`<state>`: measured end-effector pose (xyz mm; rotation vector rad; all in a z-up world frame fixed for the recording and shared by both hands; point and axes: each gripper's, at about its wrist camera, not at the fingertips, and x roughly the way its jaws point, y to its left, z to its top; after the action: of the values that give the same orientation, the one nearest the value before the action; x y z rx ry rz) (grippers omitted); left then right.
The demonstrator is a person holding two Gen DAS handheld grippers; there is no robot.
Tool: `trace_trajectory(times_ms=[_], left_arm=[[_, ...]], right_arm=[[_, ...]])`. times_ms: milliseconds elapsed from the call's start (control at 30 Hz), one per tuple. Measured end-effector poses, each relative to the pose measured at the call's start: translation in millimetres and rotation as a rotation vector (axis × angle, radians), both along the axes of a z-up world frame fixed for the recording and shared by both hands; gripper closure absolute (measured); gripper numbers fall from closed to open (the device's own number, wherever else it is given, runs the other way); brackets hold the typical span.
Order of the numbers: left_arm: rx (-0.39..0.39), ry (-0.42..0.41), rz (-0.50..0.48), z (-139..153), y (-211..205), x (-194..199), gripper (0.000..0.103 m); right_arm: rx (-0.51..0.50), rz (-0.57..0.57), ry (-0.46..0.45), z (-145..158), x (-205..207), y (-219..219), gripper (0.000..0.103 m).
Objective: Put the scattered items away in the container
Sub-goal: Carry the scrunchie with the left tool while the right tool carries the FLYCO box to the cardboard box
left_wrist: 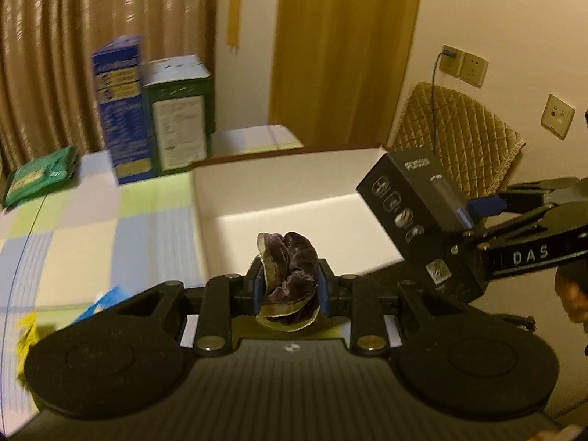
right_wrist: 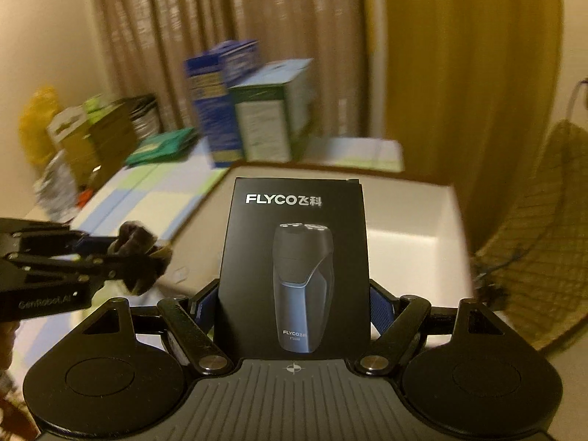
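My left gripper [left_wrist: 290, 288] is shut on a crumpled dark purple velvet cloth [left_wrist: 290, 275] and holds it above the near edge of the open white box [left_wrist: 294, 198]. The cloth also shows in the right wrist view [right_wrist: 137, 257], held at the left. My right gripper [right_wrist: 294, 305] is shut on a black FLYCO shaver box [right_wrist: 294, 268] and holds it upright over the white box [right_wrist: 411, 242]. In the left wrist view the shaver box [left_wrist: 415, 217] hangs tilted over the white box's right side.
A blue carton [left_wrist: 121, 110] and a green carton [left_wrist: 180, 117] stand at the table's back. A green packet [left_wrist: 40, 176] lies at the left. Blue and yellow items [left_wrist: 99, 303] lie near the front left. A quilted chair [left_wrist: 463, 136] stands at the right.
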<state>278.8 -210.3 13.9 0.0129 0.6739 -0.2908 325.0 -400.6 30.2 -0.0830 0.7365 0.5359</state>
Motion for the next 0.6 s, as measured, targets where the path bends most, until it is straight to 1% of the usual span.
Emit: trace_trajectory(times_ms=[133, 233, 400, 600], left_arm=[[0.021, 0.005, 0.001, -5.4, -22.2, 31.4, 0.079], [0.04, 0.021, 0.013, -12.7, -32.1, 54.3, 0.079], [0.077, 0.092, 0.037, -35.0, -35.9, 88.3, 0.078], [0.132, 0.206, 0.082, -69.7, -33.2, 119.8, 0.077]], right_arm=[[-0.023, -0.075, -0.017, -0.4, 32.7, -14.8, 0.027], [-0.036, -0.111, 0.001, -7.7, 61.5, -22.5, 0.027], [-0.099, -0.122, 0.064, -32.3, 98.8, -15.8, 0.027], [-0.178, -0.125, 0.147, -64.1, 119.8, -8.2, 0.027]])
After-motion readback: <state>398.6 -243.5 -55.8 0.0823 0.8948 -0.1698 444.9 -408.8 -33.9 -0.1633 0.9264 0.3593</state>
